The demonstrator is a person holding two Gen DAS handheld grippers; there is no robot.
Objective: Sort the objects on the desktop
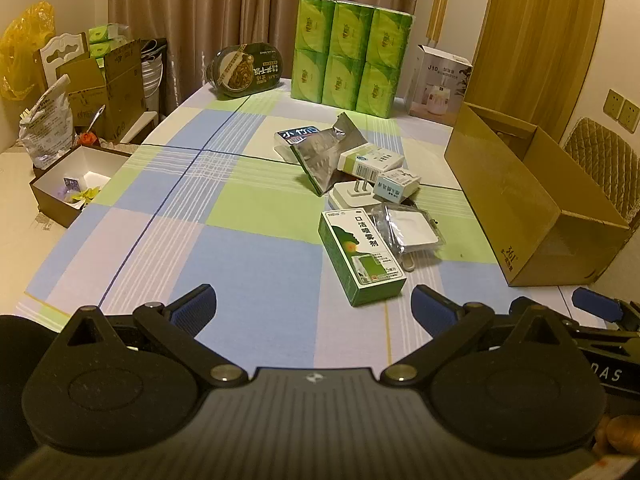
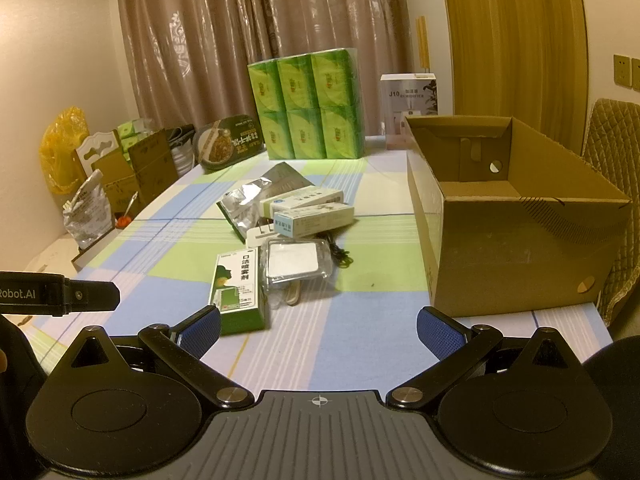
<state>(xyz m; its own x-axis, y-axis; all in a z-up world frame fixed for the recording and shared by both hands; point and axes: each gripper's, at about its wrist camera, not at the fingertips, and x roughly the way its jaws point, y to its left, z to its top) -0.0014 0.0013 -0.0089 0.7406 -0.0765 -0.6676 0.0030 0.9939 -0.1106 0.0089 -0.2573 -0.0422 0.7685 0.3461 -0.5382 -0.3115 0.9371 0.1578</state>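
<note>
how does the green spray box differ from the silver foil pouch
The green spray box is a rigid carton lying flat, nearest the grippers; the silver foil pouch is crumpled, torn open and propped up among the small boxes farther back. The box is printed green and white, while the pouch is shiny metallic. Both sit on the checked tablecloth, outside the cardboard box.

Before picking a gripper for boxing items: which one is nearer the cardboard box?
Right. The right gripper sits just before the cardboard box; the left gripper is farther left.

Open-topped cardboard box (image 2: 520, 240) beside clutter
</note>
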